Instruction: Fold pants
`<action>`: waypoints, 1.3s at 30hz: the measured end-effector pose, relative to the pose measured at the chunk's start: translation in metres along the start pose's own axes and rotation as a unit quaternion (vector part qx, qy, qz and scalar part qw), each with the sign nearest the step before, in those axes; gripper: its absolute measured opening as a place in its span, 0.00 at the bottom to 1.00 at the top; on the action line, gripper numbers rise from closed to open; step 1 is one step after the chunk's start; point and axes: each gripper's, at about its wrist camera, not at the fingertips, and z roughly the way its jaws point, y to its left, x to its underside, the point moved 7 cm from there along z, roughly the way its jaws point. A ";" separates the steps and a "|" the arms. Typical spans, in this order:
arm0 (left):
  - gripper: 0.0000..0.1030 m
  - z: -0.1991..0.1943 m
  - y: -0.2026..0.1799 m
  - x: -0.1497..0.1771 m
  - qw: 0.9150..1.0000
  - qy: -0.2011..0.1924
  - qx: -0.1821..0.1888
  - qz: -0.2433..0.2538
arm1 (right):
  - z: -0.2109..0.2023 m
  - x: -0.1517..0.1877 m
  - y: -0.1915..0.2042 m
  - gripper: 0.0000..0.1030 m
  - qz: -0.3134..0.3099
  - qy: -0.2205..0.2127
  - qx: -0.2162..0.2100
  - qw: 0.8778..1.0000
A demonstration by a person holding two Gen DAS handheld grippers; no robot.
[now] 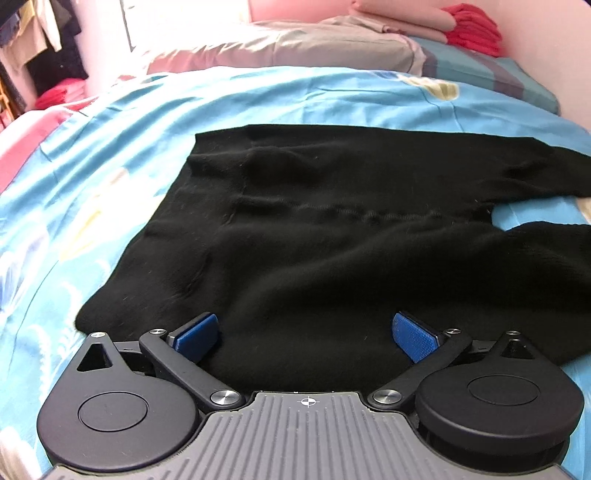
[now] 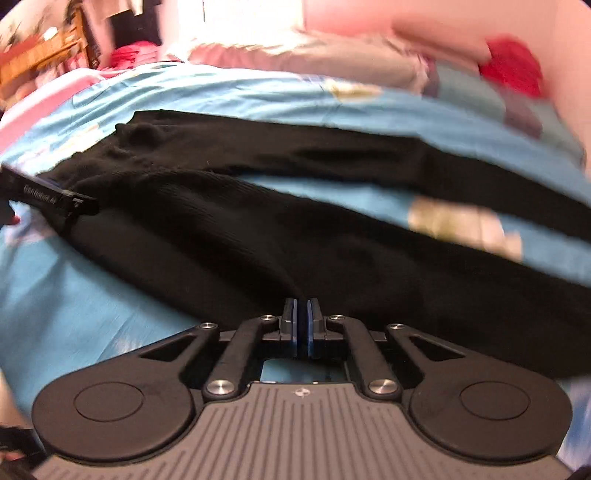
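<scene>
1. Presently, one pair of black pants (image 1: 314,236), knit, spread on a bed with a blue patterned cover (image 1: 122,155). They lie directly ahead of and beneath both grippers, waist end toward the left gripper, the two legs running off toward the right one.

2. Left gripper (image 1: 306,332): jaws wide apart, blue pads (image 1: 195,334) hanging over the near edge of the waist section, with cloth below the gap but nothing pinched. Judged to be poised for a bite on that edge so the near half can be carried over the far half.

3. Right gripper (image 2: 302,321): jaws together, pads nearly meeting at the near edge of the near leg (image 2: 258,266). Black cloth rises to the pads; whether a fold is actually pinched between them cannot be told. View is motion-blurred.

4. Far leg (image 2: 369,155): beyond the near leg from the right gripper, with a wedge of bed cover showing between them. Legs not yet laid together, so the fold is at its start.

5. Pillows (image 1: 295,48) and a red folded stack (image 1: 472,29): well beyond the pants, at the far end of the bed.
</scene>
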 end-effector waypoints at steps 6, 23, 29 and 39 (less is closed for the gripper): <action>1.00 -0.020 0.007 -0.006 1.000 -0.001 0.022 -0.022 | -0.017 -0.035 0.041 0.20 -0.040 -0.042 -0.024 0.998; 1.00 -0.008 0.016 -0.006 0.999 0.027 0.015 0.011 | 0.012 -0.036 0.087 0.30 -0.052 0.145 -0.160 0.975; 1.00 -0.019 0.022 -0.035 0.998 -0.015 0.051 -0.042 | 0.037 -0.081 0.104 0.43 -0.053 0.034 -0.139 0.988; 1.00 0.010 0.022 -0.016 1.000 0.000 0.017 0.013 | 0.027 -0.097 0.134 0.45 -0.146 0.070 -0.194 0.967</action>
